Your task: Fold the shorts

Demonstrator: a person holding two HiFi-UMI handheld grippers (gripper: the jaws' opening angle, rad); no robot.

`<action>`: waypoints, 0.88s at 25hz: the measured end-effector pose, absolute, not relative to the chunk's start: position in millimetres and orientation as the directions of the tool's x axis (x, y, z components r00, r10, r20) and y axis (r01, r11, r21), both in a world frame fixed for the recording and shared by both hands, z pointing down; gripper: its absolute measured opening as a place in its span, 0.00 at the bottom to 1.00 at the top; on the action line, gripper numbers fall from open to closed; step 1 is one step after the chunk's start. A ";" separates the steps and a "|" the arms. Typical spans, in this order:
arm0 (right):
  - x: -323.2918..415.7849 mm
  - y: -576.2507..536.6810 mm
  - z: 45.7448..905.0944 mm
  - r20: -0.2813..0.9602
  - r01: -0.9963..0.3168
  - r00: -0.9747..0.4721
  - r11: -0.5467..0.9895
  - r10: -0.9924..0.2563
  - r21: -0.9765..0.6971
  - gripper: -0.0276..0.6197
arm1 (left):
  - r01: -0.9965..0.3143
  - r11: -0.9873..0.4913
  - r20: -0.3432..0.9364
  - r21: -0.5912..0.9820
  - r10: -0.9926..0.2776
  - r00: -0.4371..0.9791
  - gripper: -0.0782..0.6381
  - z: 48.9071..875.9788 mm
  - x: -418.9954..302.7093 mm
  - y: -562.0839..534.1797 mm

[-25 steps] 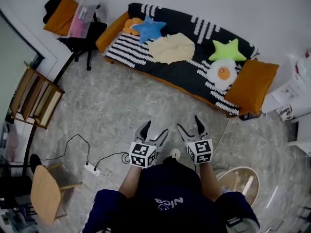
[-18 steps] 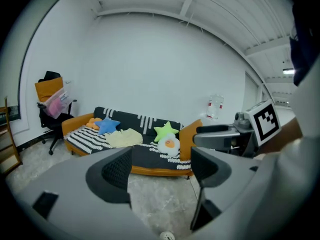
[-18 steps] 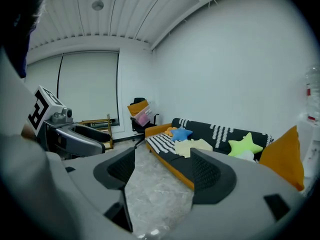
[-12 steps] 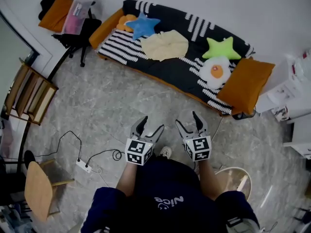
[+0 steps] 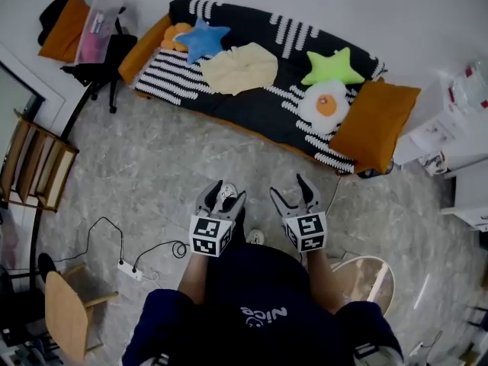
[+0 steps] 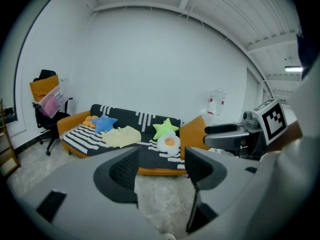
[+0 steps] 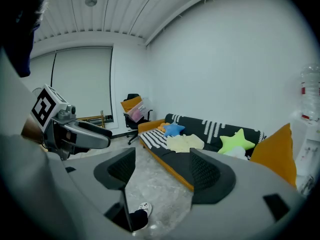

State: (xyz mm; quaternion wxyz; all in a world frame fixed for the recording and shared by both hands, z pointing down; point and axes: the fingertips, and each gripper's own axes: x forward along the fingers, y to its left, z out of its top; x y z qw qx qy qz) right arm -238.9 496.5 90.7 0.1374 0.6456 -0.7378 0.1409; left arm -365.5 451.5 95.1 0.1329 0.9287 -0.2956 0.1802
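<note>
The shorts (image 5: 239, 67), pale yellow and crumpled, lie on the striped sofa (image 5: 259, 109) at the far side of the room; I also see the shorts (image 6: 122, 135) in the left gripper view and, in the right gripper view, the shorts (image 7: 185, 142). Both grippers hang over the floor, well short of the sofa. My left gripper (image 5: 221, 194) is closing its jaws, and nothing is between them; in its own view the left gripper (image 6: 161, 166) still shows a gap. My right gripper (image 5: 291, 191) stands open and empty, as the right gripper (image 7: 162, 169) also shows.
On the sofa lie a blue star pillow (image 5: 200, 38), a green star pillow (image 5: 332, 67), a fried-egg pillow (image 5: 324, 105) and an orange cushion (image 5: 374, 124). An office chair (image 5: 95, 48) stands at left. A power strip (image 5: 128, 269) with cable lies on the floor, near a wooden chair (image 5: 65, 315).
The person has stepped toward the sofa, which now sits lower and further left in the head view. Both grippers moved forward with the person. The left jaws have narrowed.
</note>
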 end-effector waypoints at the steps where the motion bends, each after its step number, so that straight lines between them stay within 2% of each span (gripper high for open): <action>1: -234.0 490.1 91.2 0.387 -0.993 -0.118 0.117 -0.915 -0.027 0.55 | -0.590 -0.796 0.414 0.137 -0.495 0.764 0.51 96.8 -361.0 444.1; 12: -172.5 369.5 105.5 0.459 -0.999 -0.007 0.026 -0.889 0.035 0.55 | -0.542 -0.827 0.414 0.149 -0.446 0.794 0.51 112.1 -315.1 317.0; 22: -159.8 238.2 99.3 0.456 -0.999 0.034 -0.048 -0.889 -0.020 0.55 | -0.462 -0.875 0.404 0.147 -0.373 0.835 0.50 95.1 -296.5 193.2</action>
